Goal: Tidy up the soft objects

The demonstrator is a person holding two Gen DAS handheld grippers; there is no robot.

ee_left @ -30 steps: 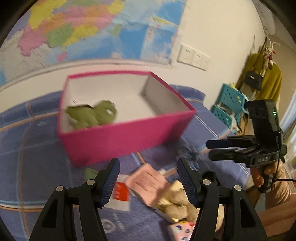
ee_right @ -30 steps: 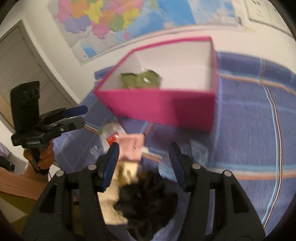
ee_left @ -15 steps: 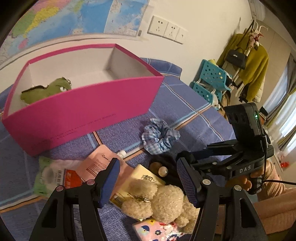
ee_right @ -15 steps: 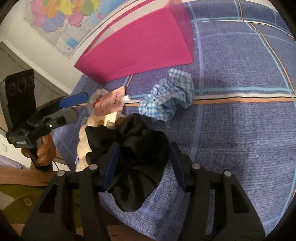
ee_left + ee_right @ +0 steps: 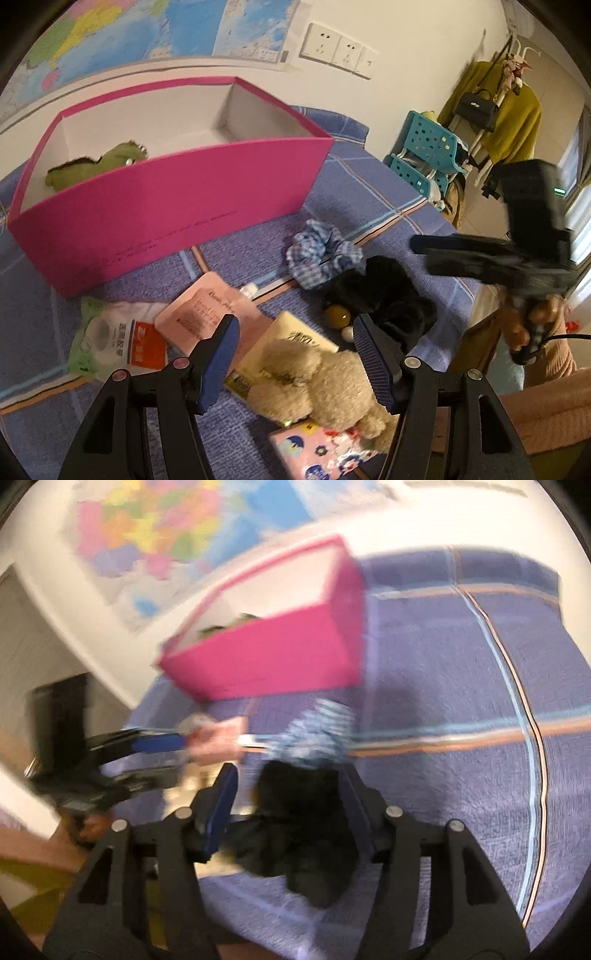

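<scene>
A colourful map (image 5: 155,33) hung on the cream wall (image 5: 417,40) beside white sockets (image 5: 338,50); teal perforated crates (image 5: 424,151) stood below a coat rack (image 5: 517,55) with a mustard garment (image 5: 517,122).

Left gripper (image 5: 295,363): black angular frame, two arms ending in dark blue ribbed pads.
Left gripper screws: round, pale pinkish heads on the left arm, silver heads on the right arm.
Right gripper (image 5: 291,805): same black frame, blue pads, silver round screw heads; blurred.
Right gripper seen from the left wrist (image 5: 480,258): black boxy camera block on top, small green light lit, black cable trailing from the handle.
Sleeve (image 5: 554,417): salmon-pink ribbed knit.
</scene>
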